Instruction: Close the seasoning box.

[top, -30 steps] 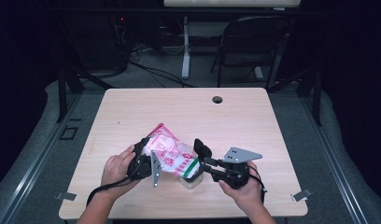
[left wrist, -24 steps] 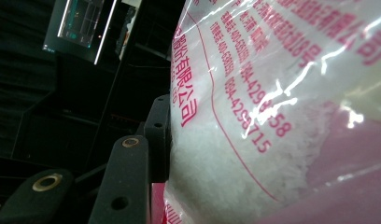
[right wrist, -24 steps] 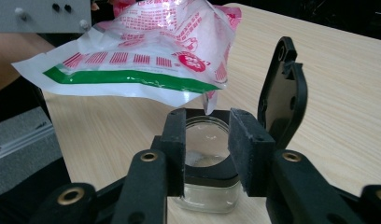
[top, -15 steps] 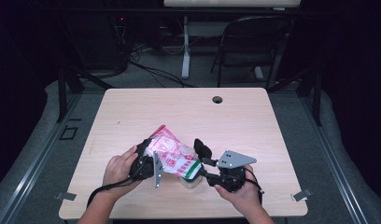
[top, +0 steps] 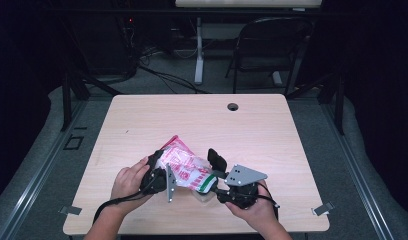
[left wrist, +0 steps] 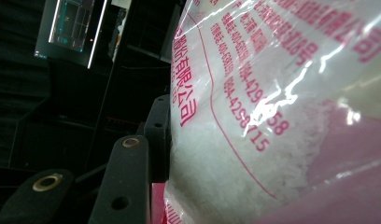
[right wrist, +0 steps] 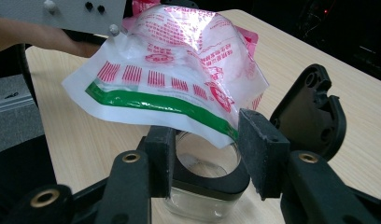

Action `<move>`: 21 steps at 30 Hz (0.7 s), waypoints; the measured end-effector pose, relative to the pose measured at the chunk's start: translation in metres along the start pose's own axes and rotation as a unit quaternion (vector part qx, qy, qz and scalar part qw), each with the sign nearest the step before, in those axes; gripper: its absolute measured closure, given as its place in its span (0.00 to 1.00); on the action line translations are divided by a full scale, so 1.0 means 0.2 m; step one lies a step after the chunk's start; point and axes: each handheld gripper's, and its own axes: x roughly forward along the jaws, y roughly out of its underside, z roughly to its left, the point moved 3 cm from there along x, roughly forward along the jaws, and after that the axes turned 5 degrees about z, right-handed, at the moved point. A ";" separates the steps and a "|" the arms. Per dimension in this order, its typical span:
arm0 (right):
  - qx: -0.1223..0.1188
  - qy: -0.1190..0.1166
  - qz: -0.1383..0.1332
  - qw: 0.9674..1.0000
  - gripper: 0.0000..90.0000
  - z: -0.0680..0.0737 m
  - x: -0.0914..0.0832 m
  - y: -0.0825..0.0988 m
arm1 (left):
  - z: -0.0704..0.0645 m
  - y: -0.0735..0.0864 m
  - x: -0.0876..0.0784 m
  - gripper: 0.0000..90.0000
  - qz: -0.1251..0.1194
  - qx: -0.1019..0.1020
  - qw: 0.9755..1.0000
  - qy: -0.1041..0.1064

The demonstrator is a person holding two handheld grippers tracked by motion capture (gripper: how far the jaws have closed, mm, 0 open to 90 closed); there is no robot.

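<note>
My left gripper (top: 163, 166) is shut on a clear plastic bag (top: 184, 167) with red print, a green stripe and white grains inside. One of its fingers (left wrist: 158, 135) presses on the bag (left wrist: 272, 116); the other is hidden behind it. The bag (right wrist: 179, 79) tilts with its green-striped end over the mouth of a small clear jar (right wrist: 202, 186) with a black ring. My right gripper (right wrist: 205, 154) stands open, its jaws flanking the jar (top: 204, 194) after just opening. In the high view, the right gripper (top: 211, 179) is at the table's front.
The wooden table (top: 272, 130) has a round cable hole (top: 233, 106) near its far edge. A chair (top: 267, 45) and a desk leg stand on the floor behind it. The left gripper's grey plate (right wrist: 72, 11) hangs close above the bag.
The right gripper's jaws stand wider apart around the jar than before. The bag and the left hand have stayed where they were.
</note>
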 end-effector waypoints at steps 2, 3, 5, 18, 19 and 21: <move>-0.003 -0.001 0.003 1.000 0.64 0.00 0.00 0.00 | -0.01 0.00 0.00 0.68 -0.001 0.001 1.000 0.000; -0.004 -0.003 0.003 1.000 0.64 0.01 0.01 0.00 | -0.01 -0.01 -0.01 0.68 -0.002 0.003 1.000 0.000; -0.004 -0.006 0.002 1.000 0.65 0.02 0.01 0.00 | -0.01 -0.01 -0.01 0.68 -0.003 0.003 1.000 0.001; -0.001 -0.031 -0.011 0.999 0.84 0.03 0.03 -0.02 | -0.02 0.00 -0.03 0.68 0.001 0.014 1.000 -0.005; 0.000 -0.031 -0.012 0.999 0.86 0.03 0.03 -0.02 | -0.02 0.00 -0.03 0.68 0.001 0.015 1.000 -0.004; 0.003 -0.036 -0.013 0.999 0.89 0.03 0.03 -0.02 | -0.02 0.00 -0.03 0.68 0.003 0.014 1.000 -0.007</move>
